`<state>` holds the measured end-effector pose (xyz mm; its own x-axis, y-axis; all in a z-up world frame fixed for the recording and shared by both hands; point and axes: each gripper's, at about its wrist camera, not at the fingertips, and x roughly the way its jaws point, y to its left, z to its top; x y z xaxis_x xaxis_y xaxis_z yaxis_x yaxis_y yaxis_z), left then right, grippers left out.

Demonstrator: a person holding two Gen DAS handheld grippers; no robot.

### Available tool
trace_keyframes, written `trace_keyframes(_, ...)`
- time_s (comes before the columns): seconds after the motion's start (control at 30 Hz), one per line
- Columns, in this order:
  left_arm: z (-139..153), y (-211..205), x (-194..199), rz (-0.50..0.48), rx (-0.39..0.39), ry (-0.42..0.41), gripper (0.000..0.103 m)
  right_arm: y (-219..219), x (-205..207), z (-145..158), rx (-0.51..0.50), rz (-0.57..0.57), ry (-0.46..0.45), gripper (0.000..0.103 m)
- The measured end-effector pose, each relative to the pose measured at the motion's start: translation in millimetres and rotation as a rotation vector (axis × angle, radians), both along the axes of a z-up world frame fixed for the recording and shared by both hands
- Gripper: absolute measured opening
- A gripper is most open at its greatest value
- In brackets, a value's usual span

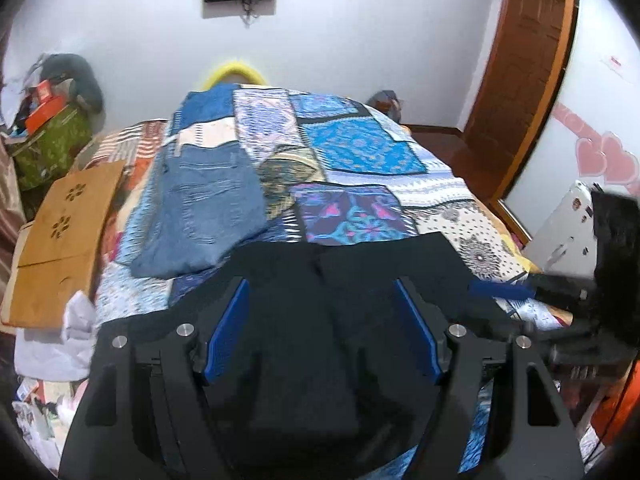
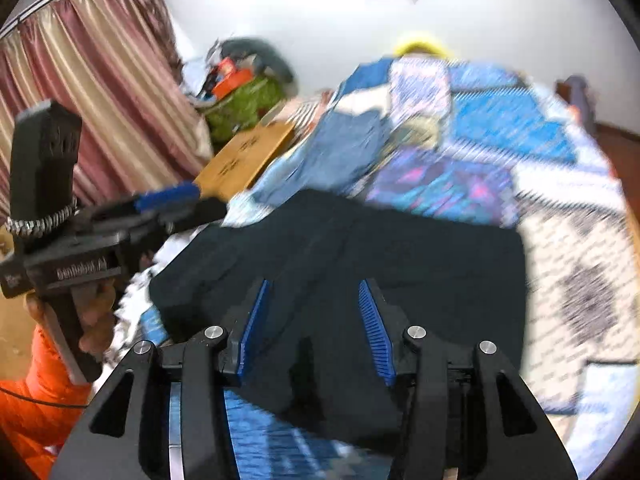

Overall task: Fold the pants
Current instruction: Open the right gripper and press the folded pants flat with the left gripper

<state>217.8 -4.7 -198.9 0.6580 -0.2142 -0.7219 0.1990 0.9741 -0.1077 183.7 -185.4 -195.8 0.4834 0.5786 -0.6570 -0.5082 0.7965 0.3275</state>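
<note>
Black pants (image 1: 360,276) lie spread on the near part of the patchwork bedspread (image 1: 360,148); they also show in the right wrist view (image 2: 400,256). My left gripper (image 1: 320,300) is open and empty, hovering just above the pants with its blue pads apart. My right gripper (image 2: 316,300) is open and empty above the pants' near part. The right gripper shows at the right edge of the left wrist view (image 1: 568,292). The left gripper shows at the left in the right wrist view (image 2: 168,200). The right wrist view is blurred.
Folded blue jeans (image 1: 204,208) lie on the bed beyond the black pants, to the left. A cardboard box (image 1: 64,236) sits at the bed's left edge. White cloth (image 1: 64,344) and clutter lie lower left. A green bag (image 1: 48,148), curtains (image 2: 88,80) and a wooden door (image 1: 520,80) surround the bed.
</note>
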Motion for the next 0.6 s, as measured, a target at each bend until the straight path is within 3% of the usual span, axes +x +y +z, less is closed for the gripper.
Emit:
trace_keyframes(0.03,-2,-7,3,-0.017,-0.001,0.011,0.053,-9,5,0,-0.019,-0.028,-0.014,0.043)
trace_keyframes(0.13,-19,-30,18,-0.061,0.006,0.071,0.032,-31,24,-10,-0.057,-0.092,-0.013,0.043)
trace_keyframes(0.2,-34,-44,25,-0.087,0.015,0.120,0.025,-41,33,-26,-0.083,-0.114,0.017,0.043)
trace_keyframes(0.37,-78,-68,30,-0.137,0.094,0.221,0.023,-45,33,-72,-0.155,-0.075,0.123,0.027)
trace_keyframes(0.6,-84,-72,2,-0.166,0.245,0.141,0.023,-59,7,-77,-0.144,-0.078,0.117,0.027)
